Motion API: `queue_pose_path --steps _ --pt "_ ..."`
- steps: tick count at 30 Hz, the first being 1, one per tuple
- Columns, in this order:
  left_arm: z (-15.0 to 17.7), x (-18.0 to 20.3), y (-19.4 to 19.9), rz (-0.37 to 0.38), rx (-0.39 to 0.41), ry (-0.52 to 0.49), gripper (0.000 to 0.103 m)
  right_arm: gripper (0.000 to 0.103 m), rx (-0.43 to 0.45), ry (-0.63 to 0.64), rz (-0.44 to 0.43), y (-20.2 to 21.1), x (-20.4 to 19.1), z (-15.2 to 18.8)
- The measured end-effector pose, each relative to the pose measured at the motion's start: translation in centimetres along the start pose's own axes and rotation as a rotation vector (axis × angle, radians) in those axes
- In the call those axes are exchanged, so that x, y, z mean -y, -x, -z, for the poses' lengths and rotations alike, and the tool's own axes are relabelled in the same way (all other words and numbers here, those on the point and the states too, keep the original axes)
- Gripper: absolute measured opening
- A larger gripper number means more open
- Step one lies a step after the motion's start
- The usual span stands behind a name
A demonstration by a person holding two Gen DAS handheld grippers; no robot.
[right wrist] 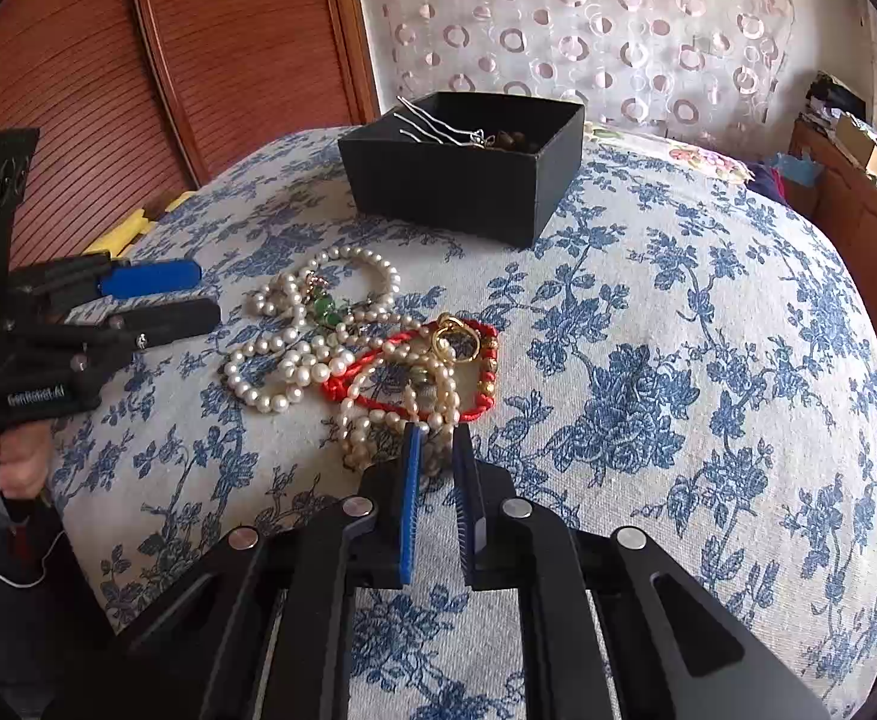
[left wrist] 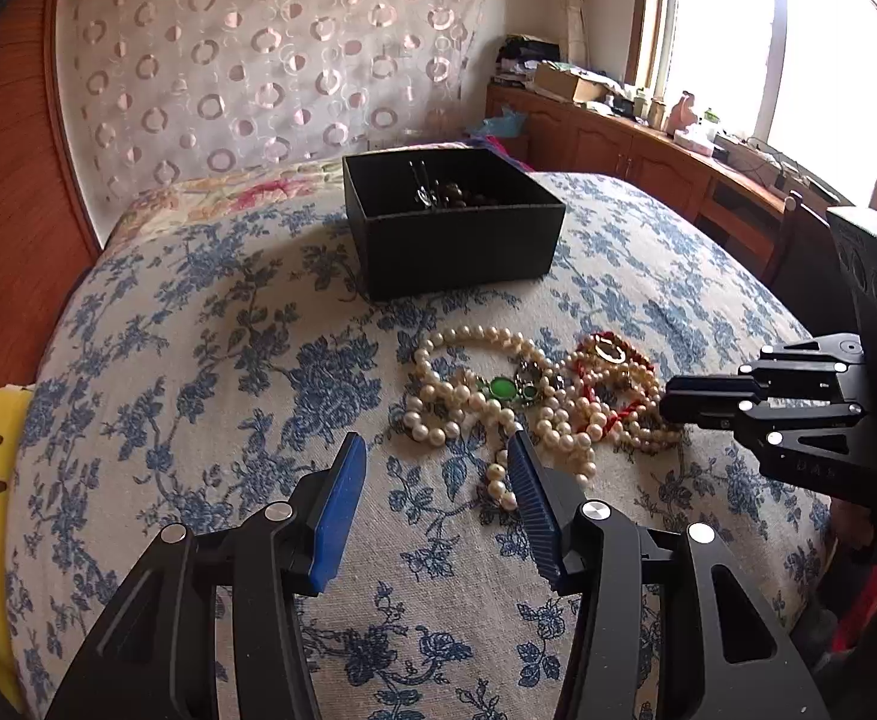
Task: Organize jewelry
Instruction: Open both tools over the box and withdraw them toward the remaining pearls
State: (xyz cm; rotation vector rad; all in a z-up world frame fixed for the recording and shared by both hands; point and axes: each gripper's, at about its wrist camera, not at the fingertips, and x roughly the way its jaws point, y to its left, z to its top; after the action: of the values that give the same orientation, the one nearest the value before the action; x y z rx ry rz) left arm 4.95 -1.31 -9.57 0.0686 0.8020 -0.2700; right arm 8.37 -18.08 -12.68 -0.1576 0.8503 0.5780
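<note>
From where I stand the jewelry heap [right wrist: 360, 354] lies on the blue-flowered bedspread [right wrist: 678, 360], near the black box [right wrist: 468, 168] at its twelve o'clock, which already holds hairpins and dark beads. At the heap's nine o'clock the left gripper [left wrist: 435, 450] hovers with jaws spread and nothing between them, one blue pad just beside a trailing pearl strand [left wrist: 498, 480]. The pearl necklaces [right wrist: 282, 360] look light, limp and slippery, and tangled, so I judge that lifting one would drag its neighbours; a pinch on a free outer loop seems safest. Among them sits a green stone pendant [right wrist: 326, 307], hard and perhaps chippable. Further right a red cord bracelet [right wrist: 474, 372] with gold beads and a gold ring [right wrist: 453, 339] overlaps cream strands. At six o'clock the right gripper [right wrist: 437, 438] has its jaws nearly together at those cream pearls; whether they actually pinch them I cannot tell.
</note>
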Motion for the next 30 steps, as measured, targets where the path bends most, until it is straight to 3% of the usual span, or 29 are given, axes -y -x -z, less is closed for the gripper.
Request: queue_pose_path --steps 1,12,25,30 --pt "0.1 0.1 -0.2 0.002 -0.005 0.002 0.047 0.006 -0.001 0.002 0.004 -0.1 0.0 0.0" --pt "0.7 0.6 -1.3 0.003 -0.035 -0.004 0.048 0.005 0.033 -0.039 0.072 0.9 2.2 0.4" --pt "0.5 0.9 -1.7 0.018 -0.053 -0.004 0.048 0.006 0.053 -0.001 0.107 0.6 1.2 1.1" --pt "-0.3 1.6 -1.8 0.037 -0.053 -0.027 0.033 0.006 0.055 -0.008 0.100 0.6 1.3 1.1"
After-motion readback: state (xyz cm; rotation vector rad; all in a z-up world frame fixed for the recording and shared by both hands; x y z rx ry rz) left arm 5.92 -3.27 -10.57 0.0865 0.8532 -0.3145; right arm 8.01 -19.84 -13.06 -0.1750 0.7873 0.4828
